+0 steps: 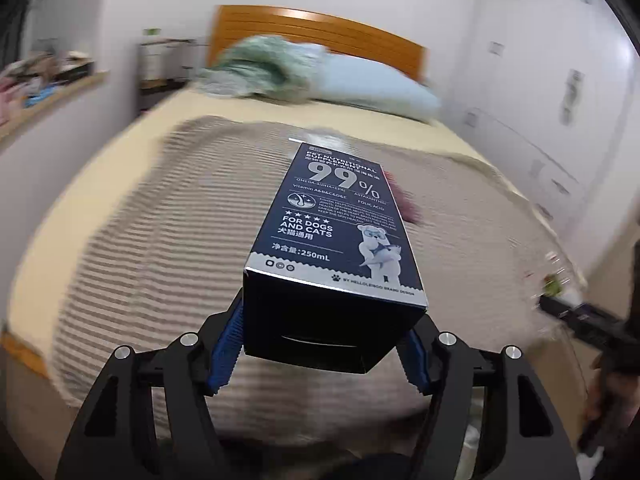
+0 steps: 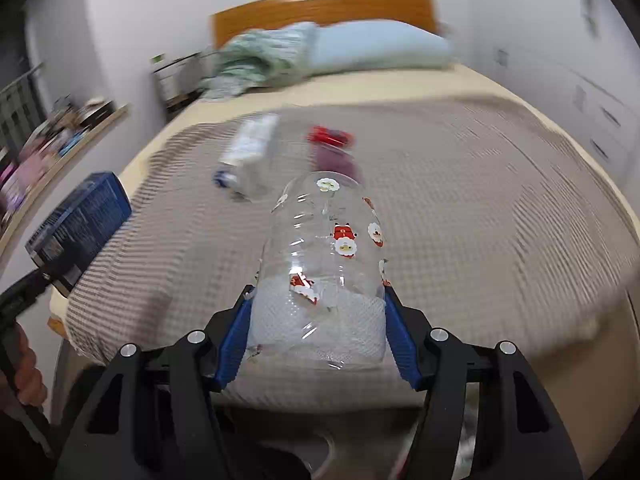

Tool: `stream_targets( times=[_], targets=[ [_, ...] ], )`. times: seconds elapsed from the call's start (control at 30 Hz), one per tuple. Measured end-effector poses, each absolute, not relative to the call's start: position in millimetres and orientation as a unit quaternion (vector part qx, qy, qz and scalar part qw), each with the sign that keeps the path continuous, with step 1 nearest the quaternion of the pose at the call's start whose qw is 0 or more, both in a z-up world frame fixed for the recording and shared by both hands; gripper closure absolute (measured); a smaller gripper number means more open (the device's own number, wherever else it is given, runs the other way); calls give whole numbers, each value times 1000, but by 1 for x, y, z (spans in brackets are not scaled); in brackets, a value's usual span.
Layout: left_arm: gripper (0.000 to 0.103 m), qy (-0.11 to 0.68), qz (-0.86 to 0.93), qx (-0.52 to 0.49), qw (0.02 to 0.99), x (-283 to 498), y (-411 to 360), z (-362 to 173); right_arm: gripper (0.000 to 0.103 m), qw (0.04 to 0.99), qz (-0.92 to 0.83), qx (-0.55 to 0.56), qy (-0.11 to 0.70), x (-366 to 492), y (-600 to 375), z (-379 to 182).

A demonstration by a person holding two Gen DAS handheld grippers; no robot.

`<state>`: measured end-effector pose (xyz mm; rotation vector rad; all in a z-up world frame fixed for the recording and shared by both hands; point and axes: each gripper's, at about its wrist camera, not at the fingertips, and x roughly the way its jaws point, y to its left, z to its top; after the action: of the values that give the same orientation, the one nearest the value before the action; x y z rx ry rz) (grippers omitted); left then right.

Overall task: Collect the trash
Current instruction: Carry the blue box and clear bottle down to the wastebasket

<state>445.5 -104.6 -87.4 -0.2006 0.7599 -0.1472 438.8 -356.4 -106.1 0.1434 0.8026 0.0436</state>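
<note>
The left gripper point(image 1: 320, 354) squeezes a long dark blue cardboard box point(image 1: 334, 236) with a white bear on it, held up over the bed's striped grey blanket point(image 1: 160, 240). The right gripper point(image 2: 316, 340) squeezes a clear plastic bottle point(image 2: 324, 264) with little Santa stickers, also above the blanket. Farther up the blanket lie a red-capped bottle point(image 2: 334, 148) and a blurry white wrapper point(image 2: 250, 156), close together.
</note>
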Motion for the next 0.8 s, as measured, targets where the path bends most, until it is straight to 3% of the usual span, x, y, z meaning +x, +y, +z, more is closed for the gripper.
stream_targets(
  times=[0.23, 0.47, 0.63, 0.8],
  targets=[
    [39, 436, -185, -52, 879, 416, -225, -126, 42, 896, -50, 135, 421, 345, -449, -175],
    [39, 485, -229, 13, 844, 403, -286, -168, 42, 820, -99, 167, 539, 291, -492, -311],
    [39, 526, -250, 30, 812, 402, -303, -207, 42, 770, -104, 185, 602, 284, -500, -387],
    [39, 572, -279, 36, 771, 396, -329, -246, 40, 749, -125, 197, 620, 316, -530, -417]
  ],
)
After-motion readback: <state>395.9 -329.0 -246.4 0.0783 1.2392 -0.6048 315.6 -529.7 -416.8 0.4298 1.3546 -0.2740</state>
